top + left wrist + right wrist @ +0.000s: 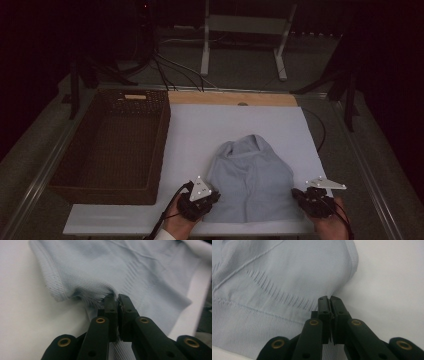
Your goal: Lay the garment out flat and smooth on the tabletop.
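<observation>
On the far left of the white mat (190, 130) stands a dark wicker basket (112, 145), just beside the work; right of it the left gripper (202, 196) is clenched on the ribbed hem of the pale blue sweater (250, 175), which lies crumpled at the mat's near edge; the right gripper (312, 197) pinches its opposite hem corner; behind, cables (170, 70) trail across the floor.

Open white board (200, 130) is left between the wicker basket (112, 145) on the left and the pale sweater (250, 175), whose bulk blocks the near centre.
</observation>
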